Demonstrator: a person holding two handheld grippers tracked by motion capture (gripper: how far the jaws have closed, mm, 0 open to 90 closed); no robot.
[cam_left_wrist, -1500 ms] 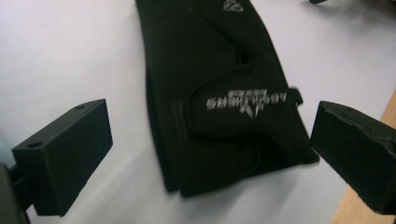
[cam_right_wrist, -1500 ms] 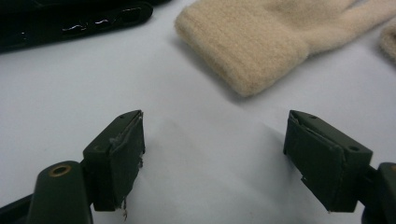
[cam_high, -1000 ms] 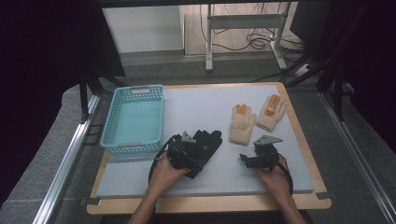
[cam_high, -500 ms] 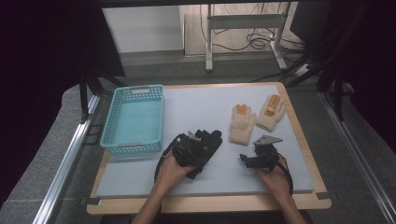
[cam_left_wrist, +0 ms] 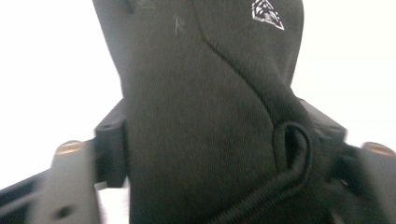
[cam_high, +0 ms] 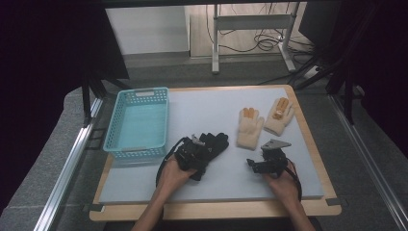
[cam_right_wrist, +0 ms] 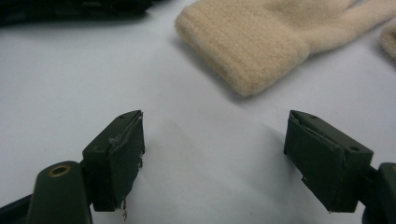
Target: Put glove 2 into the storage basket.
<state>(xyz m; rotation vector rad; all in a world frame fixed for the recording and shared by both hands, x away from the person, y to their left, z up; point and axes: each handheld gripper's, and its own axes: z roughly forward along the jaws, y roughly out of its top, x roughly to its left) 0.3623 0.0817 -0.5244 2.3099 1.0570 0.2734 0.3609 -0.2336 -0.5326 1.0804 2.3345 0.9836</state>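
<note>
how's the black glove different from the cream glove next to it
The black glove is dark and smooth, with the left tongs around it; the cream glove is pale, knitted, orange-tipped and lies free. The right tongs stand open short of its cuff. Both rest on the mat.

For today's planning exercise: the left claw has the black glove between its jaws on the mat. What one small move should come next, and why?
Probably lift the black glove a little off the mat. The left claw already has cloth between its jaws, and the teal basket stands just to that side, a likely place for it. The right claw is open above bare mat, short of the cream glove, so it can wait.
</note>
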